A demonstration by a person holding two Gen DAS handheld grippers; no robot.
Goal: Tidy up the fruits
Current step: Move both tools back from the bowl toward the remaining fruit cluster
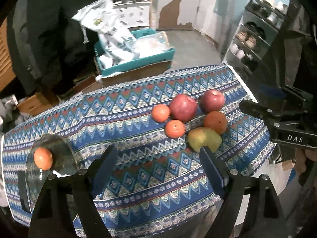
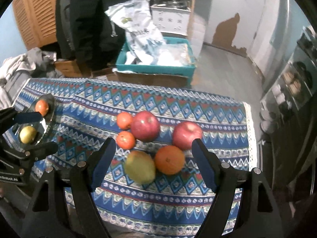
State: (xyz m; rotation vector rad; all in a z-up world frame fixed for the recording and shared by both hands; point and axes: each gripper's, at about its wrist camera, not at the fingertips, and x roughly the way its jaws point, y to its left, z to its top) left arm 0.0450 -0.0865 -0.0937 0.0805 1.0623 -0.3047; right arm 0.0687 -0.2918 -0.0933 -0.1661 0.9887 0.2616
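Note:
A pile of fruit lies on the patterned tablecloth (image 1: 128,123): two red apples (image 1: 183,108) (image 1: 213,101), two small oranges (image 1: 160,112) (image 1: 174,128), a larger orange (image 1: 215,122) and a yellow-green pear (image 1: 204,141). The right wrist view shows the same pile: apples (image 2: 145,126) (image 2: 187,134), pear (image 2: 140,166), orange (image 2: 169,162). A glass plate (image 1: 59,150) at the left holds a small orange (image 1: 43,158); the right wrist view also shows a green fruit (image 2: 28,134) on the plate (image 2: 50,107). My left gripper (image 1: 158,158) is open and empty. My right gripper (image 2: 153,152) is open above the pear and orange.
A teal crate (image 1: 138,63) with white bags stands on cardboard boxes beyond the table. A metal shelf rack (image 1: 255,37) with dishes is at the right. The table's right edge (image 2: 250,134) drops off close to the fruit pile.

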